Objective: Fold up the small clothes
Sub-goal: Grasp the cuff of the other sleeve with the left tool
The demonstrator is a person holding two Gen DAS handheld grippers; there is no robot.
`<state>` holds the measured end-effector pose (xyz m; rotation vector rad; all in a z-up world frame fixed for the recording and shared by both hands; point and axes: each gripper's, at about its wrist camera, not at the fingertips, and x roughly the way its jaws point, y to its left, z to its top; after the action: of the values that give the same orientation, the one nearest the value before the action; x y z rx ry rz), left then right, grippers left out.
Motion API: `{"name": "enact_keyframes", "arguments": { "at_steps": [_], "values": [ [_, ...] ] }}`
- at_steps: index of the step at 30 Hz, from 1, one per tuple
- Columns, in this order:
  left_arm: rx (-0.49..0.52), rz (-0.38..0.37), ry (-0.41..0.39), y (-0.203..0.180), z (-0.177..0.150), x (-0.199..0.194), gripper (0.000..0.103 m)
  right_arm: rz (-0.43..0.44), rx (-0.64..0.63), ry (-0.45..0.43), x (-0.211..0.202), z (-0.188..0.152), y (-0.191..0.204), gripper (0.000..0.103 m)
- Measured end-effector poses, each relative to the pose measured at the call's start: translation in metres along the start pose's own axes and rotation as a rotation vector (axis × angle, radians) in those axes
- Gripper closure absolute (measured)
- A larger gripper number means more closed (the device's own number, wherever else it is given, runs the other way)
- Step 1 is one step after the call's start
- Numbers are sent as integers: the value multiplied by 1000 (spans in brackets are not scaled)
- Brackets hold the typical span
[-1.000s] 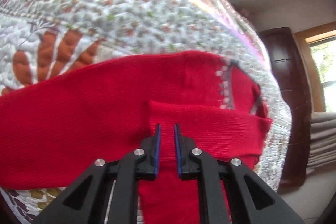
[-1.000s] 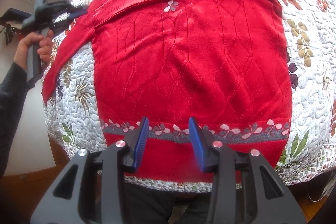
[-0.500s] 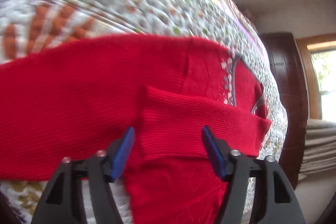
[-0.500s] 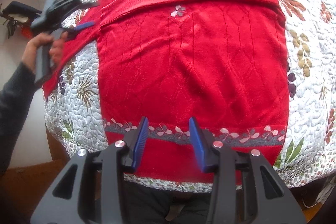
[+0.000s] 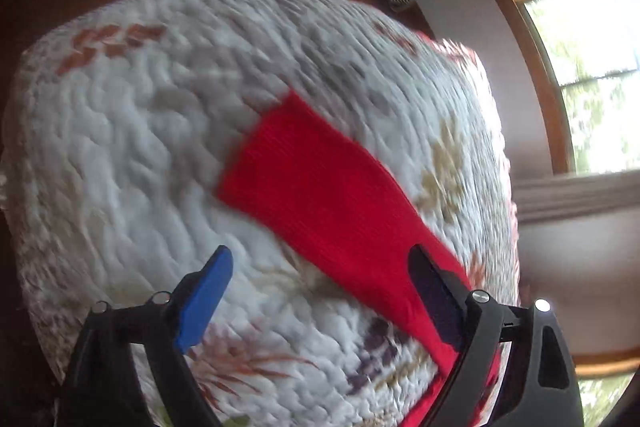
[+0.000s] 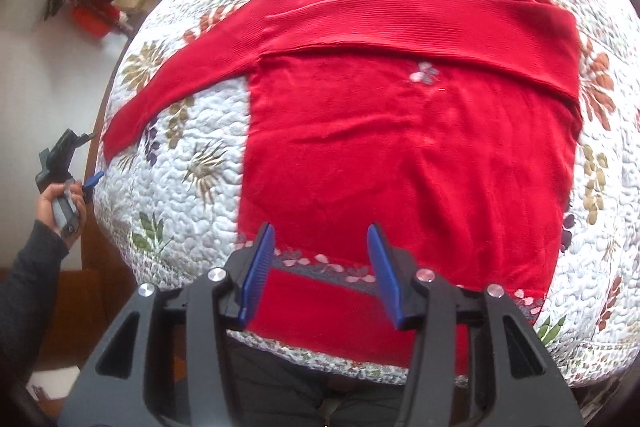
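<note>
So far: 1 sleeve (image 6: 420,23) folded across the red sweater (image 6: 400,147) (judged)
Left: other sleeve (image 5: 320,203) lies toward quilt (image 6: 180,187) left edge
Left gripper (image 5: 320,291): spread, empty
Right gripper (image 6: 320,267): spread, empty

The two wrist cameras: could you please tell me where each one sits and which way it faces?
Left wrist: sits on the left gripper, above the quilt's left edge, looking along the outstretched sleeve; its open fingers show.
Right wrist: sits on the right gripper at the sweater's hem, looking up its body toward the collar; its open fingers show, plus the left hand holding the left gripper.
Shared: the same sleeve and quilt.
</note>
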<state>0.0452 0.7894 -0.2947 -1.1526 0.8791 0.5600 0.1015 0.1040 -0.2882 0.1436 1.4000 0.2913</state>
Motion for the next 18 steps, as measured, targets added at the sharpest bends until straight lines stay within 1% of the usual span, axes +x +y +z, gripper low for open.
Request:
{"name": "enact_keyframes", "arguments": {
  "at_steps": [1,4,7,9,12,14,15,16,17,18],
  "values": [
    [-9,-6,5,5,8,1,14,-2,-12,5,1,-1,5,54],
    [-2,10,28,13,27,11,13,-7,-40,25,4,-3,20,53],
    [5,18,92,20,43,28,13,-13,-56,35,6,-5,32,53],
    [45,25,110,17,50,31,11,-18,-61,38,7,-6,36,53],
    [121,16,143,2,53,33,12,-27,-62,38,6,-7,40,52],
    [171,14,172,-10,47,34,28,-29,-60,35,5,-7,42,52],
    [197,37,199,-16,48,39,38,-28,-60,33,5,-7,43,52],
    [218,62,216,-20,48,42,45,-27,-60,32,4,-7,44,52],
    [234,80,226,-26,46,43,48,-27,-63,31,4,-7,44,52],
    [240,94,232,-29,46,44,53,-26,-68,29,3,-7,46,52]
  ]
}}
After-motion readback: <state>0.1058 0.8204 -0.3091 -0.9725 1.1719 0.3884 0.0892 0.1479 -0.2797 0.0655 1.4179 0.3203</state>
